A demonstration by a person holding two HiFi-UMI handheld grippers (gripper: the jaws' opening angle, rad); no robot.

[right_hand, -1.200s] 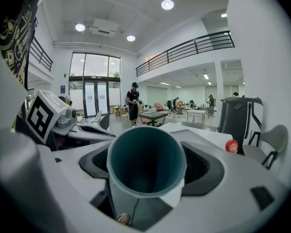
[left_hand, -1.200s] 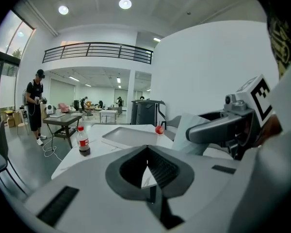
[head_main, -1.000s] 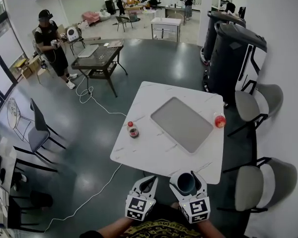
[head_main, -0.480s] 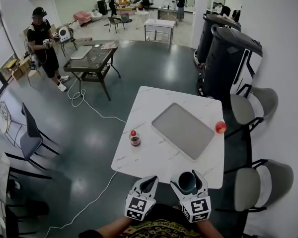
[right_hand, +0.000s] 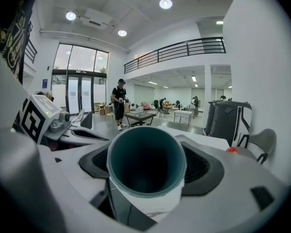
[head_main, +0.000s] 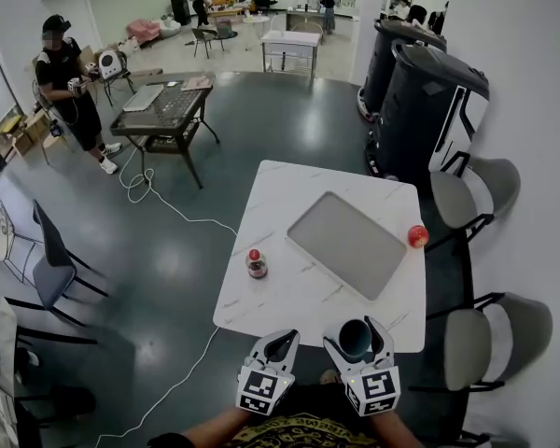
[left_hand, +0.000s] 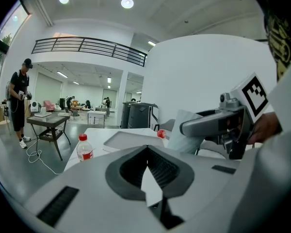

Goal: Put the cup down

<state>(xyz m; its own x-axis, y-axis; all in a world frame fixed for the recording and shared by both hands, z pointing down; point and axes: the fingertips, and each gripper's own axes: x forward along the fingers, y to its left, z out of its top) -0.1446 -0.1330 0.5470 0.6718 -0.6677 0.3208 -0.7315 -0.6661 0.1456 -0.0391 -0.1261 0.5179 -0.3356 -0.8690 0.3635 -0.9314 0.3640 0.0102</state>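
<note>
**Right claw holds cup at near table edge, left claw empty**

Right gripper (head_main: 357, 328) is pinching the cup (head_main: 355, 342): 1 jaw on each side of it, pads pressed on the wall. The cup is white outside and teal inside, with nothing visible in it. Its mouth is turned back toward the right gripper's camera. In the head view it sits over the near edge of the white table (head_main: 289, 292) (whether it touches the top, cannot tell).

Left gripper (head_main: 281, 340) is just beside the right one, jaws pressed together with nothing between them.

On the table:
- A grey tray (head_main: 345, 243) lies in the middle.
- A small bottle (head_main: 256, 263) with a red cap stands near the left edge.
- A red ball (head_main: 417, 236) sits at the right edge.

2 grey chairs (head_main: 490, 187) stand to the right of the table. A person in black (head_main: 65, 82) stands far left by a dark table.
</note>
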